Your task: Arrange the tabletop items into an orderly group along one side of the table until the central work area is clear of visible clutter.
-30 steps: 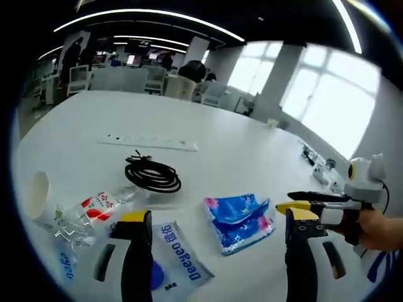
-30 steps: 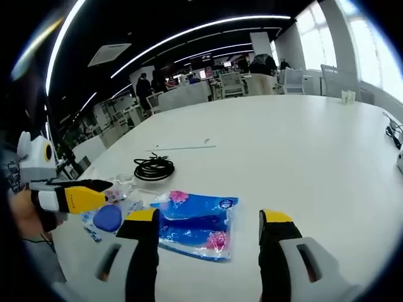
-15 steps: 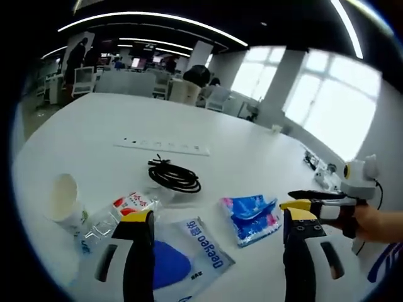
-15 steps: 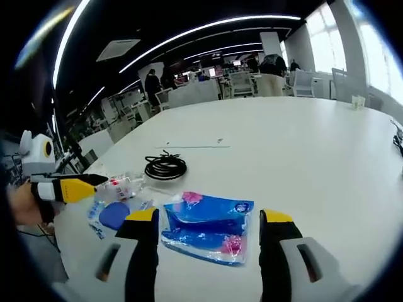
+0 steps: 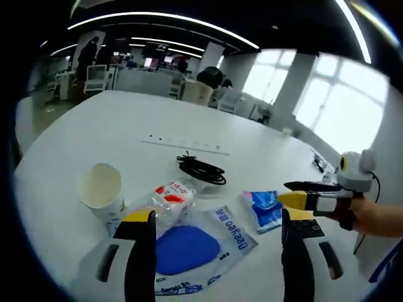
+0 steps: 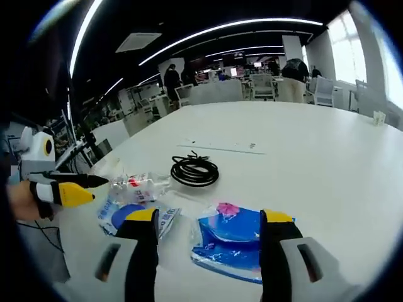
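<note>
The white table (image 5: 75, 138) holds a loose cluster of items. A paper cup (image 5: 101, 187) stands upright at the left. Beside it lies a crushed clear bottle with a red label (image 5: 169, 196) (image 6: 141, 185). A clear Deeyeo bag with a blue pad (image 5: 189, 245) (image 6: 129, 214) lies flat under my left gripper (image 5: 217, 226), which hangs open above it. A coiled black cable (image 5: 201, 170) (image 6: 195, 171) lies further back. A blue tissue pack (image 5: 264, 207) (image 6: 236, 242) lies between the jaws of my open right gripper (image 6: 211, 226), which hovers over it.
A long white power strip (image 5: 186, 146) (image 6: 220, 148) lies beyond the cable. The right gripper (image 5: 315, 200) enters the left gripper view from the right, held by a hand. The left gripper (image 6: 63, 189) shows at the left of the right gripper view. Desks, chairs and people fill the background.
Both cameras have swung left, so the cup and the bag now sit nearer the middle of the left gripper view. The items themselves lie as before. Both grippers stay open.
</note>
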`<state>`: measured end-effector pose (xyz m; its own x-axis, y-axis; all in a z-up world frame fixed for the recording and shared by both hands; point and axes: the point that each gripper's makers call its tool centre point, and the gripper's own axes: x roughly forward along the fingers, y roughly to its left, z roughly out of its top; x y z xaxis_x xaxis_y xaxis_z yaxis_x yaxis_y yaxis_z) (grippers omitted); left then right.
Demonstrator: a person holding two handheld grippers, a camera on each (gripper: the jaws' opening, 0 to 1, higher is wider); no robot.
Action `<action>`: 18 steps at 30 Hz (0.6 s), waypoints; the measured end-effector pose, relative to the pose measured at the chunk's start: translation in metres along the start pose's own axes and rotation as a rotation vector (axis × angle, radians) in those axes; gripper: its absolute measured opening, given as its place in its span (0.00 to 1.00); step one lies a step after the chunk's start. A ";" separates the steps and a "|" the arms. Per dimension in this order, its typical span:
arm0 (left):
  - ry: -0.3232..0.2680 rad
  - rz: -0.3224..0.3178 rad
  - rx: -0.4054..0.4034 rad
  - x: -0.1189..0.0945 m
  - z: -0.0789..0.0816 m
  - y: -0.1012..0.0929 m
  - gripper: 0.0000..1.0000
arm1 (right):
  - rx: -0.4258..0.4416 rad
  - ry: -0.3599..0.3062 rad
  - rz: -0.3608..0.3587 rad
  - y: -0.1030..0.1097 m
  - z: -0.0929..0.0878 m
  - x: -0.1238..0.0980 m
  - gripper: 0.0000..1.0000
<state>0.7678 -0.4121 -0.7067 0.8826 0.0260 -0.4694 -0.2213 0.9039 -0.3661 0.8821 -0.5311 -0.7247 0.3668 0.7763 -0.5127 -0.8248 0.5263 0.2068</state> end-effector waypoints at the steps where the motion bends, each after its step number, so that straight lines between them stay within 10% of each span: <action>1: -0.002 -0.001 -0.005 0.000 0.001 0.000 0.79 | -0.001 0.006 0.003 0.003 -0.001 0.000 0.63; 13: 0.004 -0.025 -0.007 -0.001 -0.001 -0.007 0.79 | -0.079 0.015 0.033 0.012 0.010 0.022 0.63; 18: 0.013 -0.028 -0.012 -0.006 -0.008 -0.010 0.79 | -0.241 0.069 0.069 0.019 0.009 0.037 0.62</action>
<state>0.7610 -0.4247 -0.7069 0.8830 -0.0049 -0.4694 -0.2017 0.8989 -0.3889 0.8840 -0.4890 -0.7321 0.2829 0.7772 -0.5621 -0.9286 0.3687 0.0426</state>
